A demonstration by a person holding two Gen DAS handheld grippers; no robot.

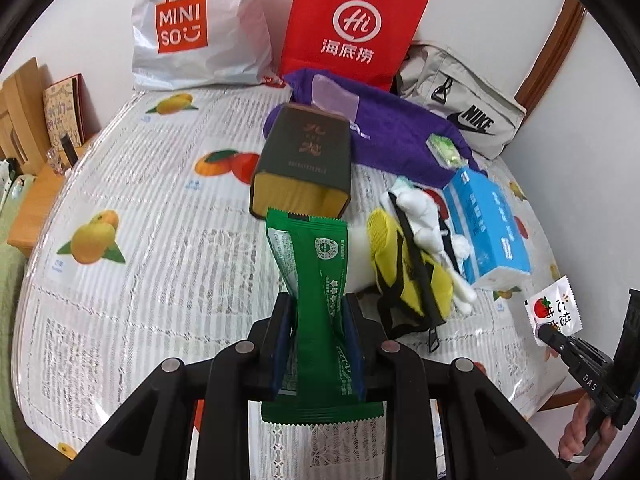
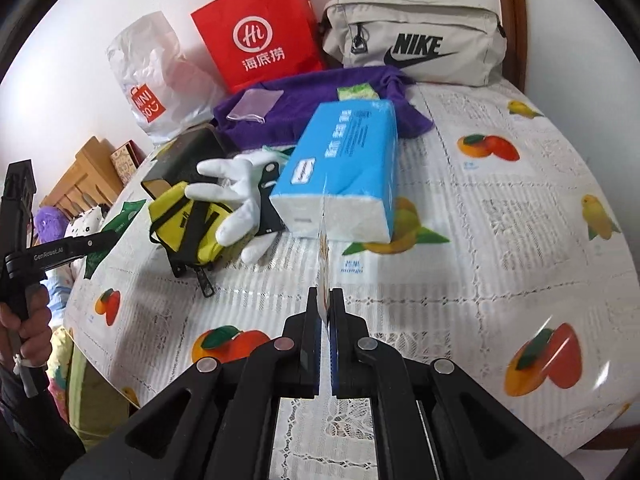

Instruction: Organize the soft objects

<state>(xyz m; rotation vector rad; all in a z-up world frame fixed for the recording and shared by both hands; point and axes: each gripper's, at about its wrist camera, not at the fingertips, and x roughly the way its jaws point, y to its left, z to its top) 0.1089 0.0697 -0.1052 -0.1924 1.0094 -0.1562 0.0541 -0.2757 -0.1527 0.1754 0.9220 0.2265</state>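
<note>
My left gripper [image 1: 318,300] is shut on a green foil packet [image 1: 316,264] and holds it above the table; the packet also shows in the right wrist view [image 2: 120,216]. My right gripper [image 2: 325,292] is shut on a thin white sachet with a tomato print [image 1: 554,308], seen edge-on in the right wrist view [image 2: 323,252]. On the table lie a blue tissue pack [image 2: 344,168], a white glove [image 2: 236,192], a yellow pouch [image 2: 184,220], a purple cloth [image 2: 304,100] and a dark box [image 1: 308,156].
A white MINISO bag [image 1: 192,28], a red paper bag [image 1: 352,24] and a grey Nike bag [image 2: 412,44] stand along the back wall. The fruit-print tablecloth [image 1: 140,208] covers the table. Wooden furniture [image 1: 24,120] stands off the left edge.
</note>
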